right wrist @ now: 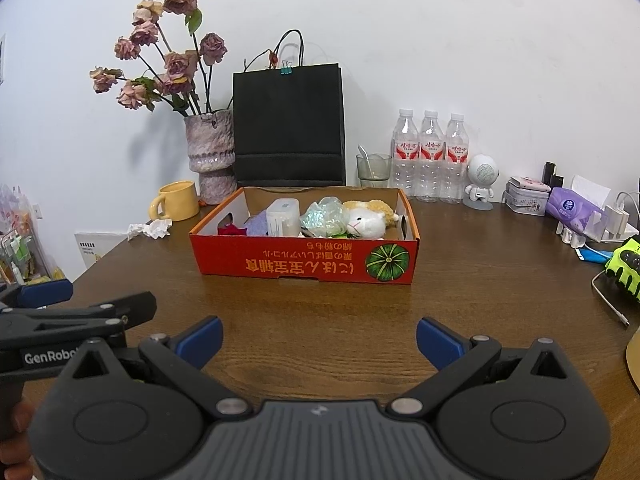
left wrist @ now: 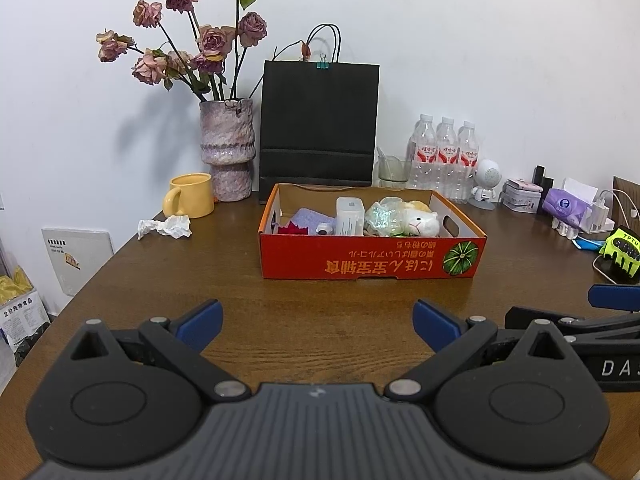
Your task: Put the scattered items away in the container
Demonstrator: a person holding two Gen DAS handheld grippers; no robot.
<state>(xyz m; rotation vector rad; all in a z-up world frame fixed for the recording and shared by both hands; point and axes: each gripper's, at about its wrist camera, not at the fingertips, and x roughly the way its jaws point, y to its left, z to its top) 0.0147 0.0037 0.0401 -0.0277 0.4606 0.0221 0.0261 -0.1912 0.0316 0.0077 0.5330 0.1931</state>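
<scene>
An orange cardboard box (left wrist: pixel 372 258) (right wrist: pixel 304 264) with a pumpkin print sits mid-table. Inside lie a white plush sheep (left wrist: pixel 420 222) (right wrist: pixel 366 224), a crinkly iridescent wrapper (left wrist: pixel 382 214) (right wrist: pixel 324 216), a white canister (left wrist: pixel 349 216) (right wrist: pixel 282 216), a purple pad (left wrist: pixel 310 218) and a red item (left wrist: pixel 290 229). My left gripper (left wrist: pixel 318 326) is open and empty, low over the table in front of the box. My right gripper (right wrist: pixel 320 340) is open and empty beside it. A crumpled tissue (left wrist: pixel 166 226) (right wrist: pixel 150 229) lies left of the box.
At the back stand a yellow mug (left wrist: pixel 190 196), a vase of dried roses (left wrist: pixel 228 148), a black paper bag (left wrist: pixel 318 128), a glass (left wrist: pixel 392 170), three water bottles (left wrist: pixel 444 156) and a small robot speaker (left wrist: pixel 486 184). Tins, a tissue pack (left wrist: pixel 568 206), a charger and a neon glove (left wrist: pixel 622 250) sit right.
</scene>
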